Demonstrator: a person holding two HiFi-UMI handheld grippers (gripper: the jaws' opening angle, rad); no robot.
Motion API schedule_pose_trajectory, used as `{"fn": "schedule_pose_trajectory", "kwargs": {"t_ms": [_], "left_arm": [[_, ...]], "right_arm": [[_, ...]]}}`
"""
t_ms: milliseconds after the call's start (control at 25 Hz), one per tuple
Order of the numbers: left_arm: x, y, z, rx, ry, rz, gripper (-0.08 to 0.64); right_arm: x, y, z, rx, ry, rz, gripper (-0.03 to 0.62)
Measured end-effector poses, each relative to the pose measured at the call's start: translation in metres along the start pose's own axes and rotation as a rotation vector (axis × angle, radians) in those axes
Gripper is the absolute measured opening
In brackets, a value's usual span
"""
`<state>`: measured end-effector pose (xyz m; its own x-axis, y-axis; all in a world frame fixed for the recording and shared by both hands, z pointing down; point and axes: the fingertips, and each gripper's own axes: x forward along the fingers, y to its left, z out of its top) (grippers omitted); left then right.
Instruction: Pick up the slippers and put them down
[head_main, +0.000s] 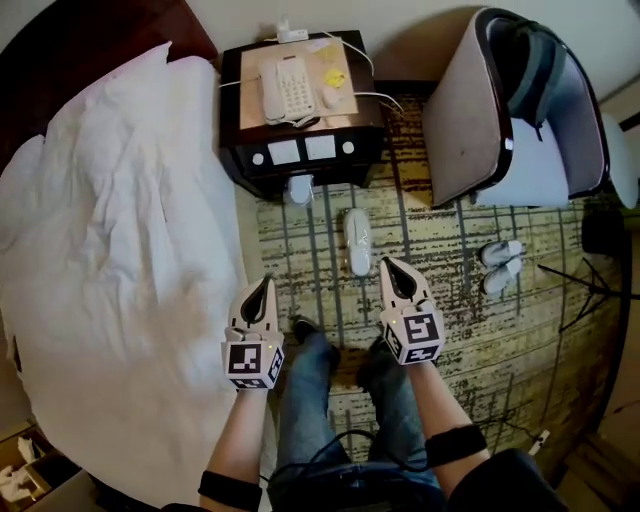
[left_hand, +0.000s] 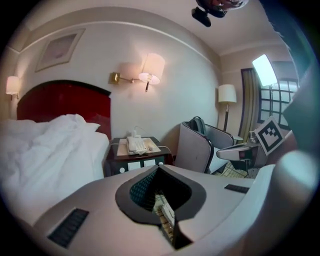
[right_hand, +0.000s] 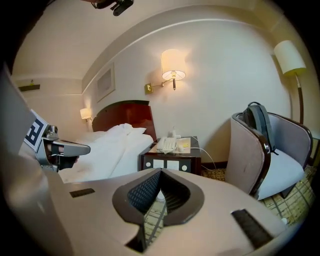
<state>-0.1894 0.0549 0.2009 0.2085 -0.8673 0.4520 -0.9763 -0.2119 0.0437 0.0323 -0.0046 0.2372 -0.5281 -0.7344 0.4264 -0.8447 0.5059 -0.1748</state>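
We wore blue jeans, dark shoes and black armbands. Our left gripper and right gripper were pale grey, teardrop-shaped and dark-lined, each bearing a black-and-white marker cube.

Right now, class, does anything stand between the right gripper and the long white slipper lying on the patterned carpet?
Nothing visible does. The long white slipper lies alone on the open patterned carpet, just ahead and slightly left of the right gripper, whose jaws are shut and empty.
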Motion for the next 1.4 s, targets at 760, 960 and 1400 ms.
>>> {"fn": "schedule_pose_trajectory", "kwargs": {"t_ms": [760,960,1400], "left_arm": [[-0.179,-0.087,0.136,0.016,-0.039,0.045,0.004],[-0.194,-0.107,0.142,0.009,-0.047,0.038,0.004],[-0.216,-0.117,0.13,0.041,-0.033,0.058,0.004]], "right_arm": [[-0.195,0.009,0.138,-0.085,-0.015,0.059,0.0],[-0.222,-0.007,0.135,-0.074,-0.014,0.047,0.0],[-0.244,-0.001,0.123,-0.049,-0.025,0.077,0.001]]}}
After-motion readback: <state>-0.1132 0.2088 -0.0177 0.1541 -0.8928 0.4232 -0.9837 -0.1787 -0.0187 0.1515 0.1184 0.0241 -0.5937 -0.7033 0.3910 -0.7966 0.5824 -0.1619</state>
